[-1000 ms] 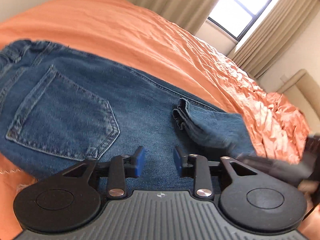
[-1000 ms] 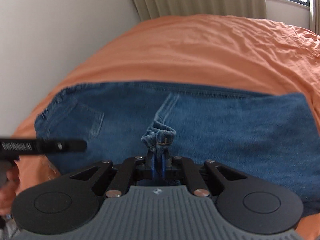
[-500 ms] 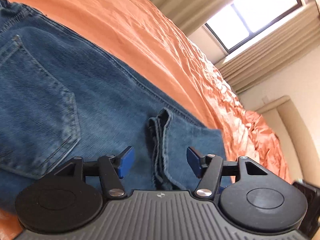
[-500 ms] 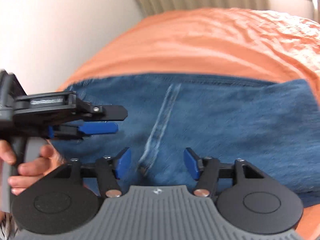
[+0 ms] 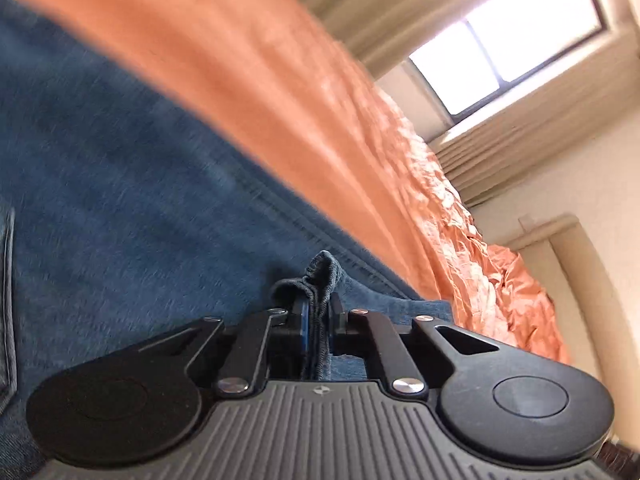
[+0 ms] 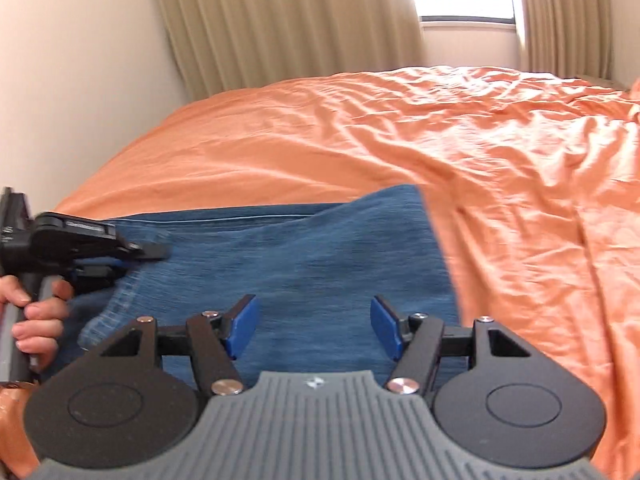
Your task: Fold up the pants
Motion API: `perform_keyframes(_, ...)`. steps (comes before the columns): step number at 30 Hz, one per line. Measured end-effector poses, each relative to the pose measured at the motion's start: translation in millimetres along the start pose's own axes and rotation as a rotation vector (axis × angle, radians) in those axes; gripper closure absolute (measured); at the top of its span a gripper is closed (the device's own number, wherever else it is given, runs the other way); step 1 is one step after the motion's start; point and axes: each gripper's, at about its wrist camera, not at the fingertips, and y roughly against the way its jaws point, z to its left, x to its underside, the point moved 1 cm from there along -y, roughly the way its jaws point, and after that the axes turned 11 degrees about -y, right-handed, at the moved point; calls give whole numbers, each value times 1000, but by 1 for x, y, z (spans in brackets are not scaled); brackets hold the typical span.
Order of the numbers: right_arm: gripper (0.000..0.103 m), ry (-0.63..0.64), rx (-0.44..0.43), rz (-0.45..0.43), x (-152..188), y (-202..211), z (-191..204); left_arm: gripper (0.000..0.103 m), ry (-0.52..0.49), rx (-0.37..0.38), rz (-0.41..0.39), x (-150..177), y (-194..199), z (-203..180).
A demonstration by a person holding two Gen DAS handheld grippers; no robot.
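Lying lengthwise across the orange bedspread (image 6: 360, 132), the blue jeans (image 6: 312, 256) looked folded; left tongs (image 5: 318, 326) pinched their hem (image 5: 320, 280), right tongs (image 6: 314, 326) spread above denim.

light: bright daylight from window (image 5: 516, 40), blown out white | shadows: soft, on bedspread (image 6: 400, 128) creases | blur: motion smear on jeans (image 5: 120, 184) in left view, milder in right | distortion: fisheye bending, dark corners
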Motion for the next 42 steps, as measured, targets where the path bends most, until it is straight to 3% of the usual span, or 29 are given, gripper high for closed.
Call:
perform_keyframes(4,45,-23,32,-16,-9,12,-36,96,-356,-8,-125,-9,28,-68)
perform_keyframes(5,45,-14,47,-17,-12,10,-40,96,-465,-64,-136,-9,32,-84)
perform_keyframes(7,62,14,83,-13,-19,5,-45,96,-573,-167,-130,-6,28,-96)
perform_keyframes(10,83,59,104,3,-30,-11,-46,96,-539,-243,-71,2,10,-79)
perform_keyframes(14,92,129,103,10,-55,-43,-36,96,-472,-291,16,14,-14,-50)
perform_keyframes(21,103,77,97,66,-97,-117,-34,95,-438,-293,43,15,-18,-36)
perform_keyframes(28,103,52,149,150,-89,-164,-45,95,-414,-285,51,14,-23,-31)
perform_keyframes(32,103,78,168,132,-92,-145,-36,81,-394,-293,44,12,-17,-33)
perform_keyframes(33,103,83,162,123,-91,-133,-33,69,-381,-295,37,11,-13,-33)
perform_keyframes(35,103,85,142,107,-85,-104,-28,57,-367,-302,28,10,-1,-34)
perform_keyframes(38,103,89,103,66,-62,-55,-26,56,-368,-295,13,10,24,-41)
perform_keyframes(42,102,125,129,4,-16,-5,-26,56,-410,-299,42,18,50,-60)
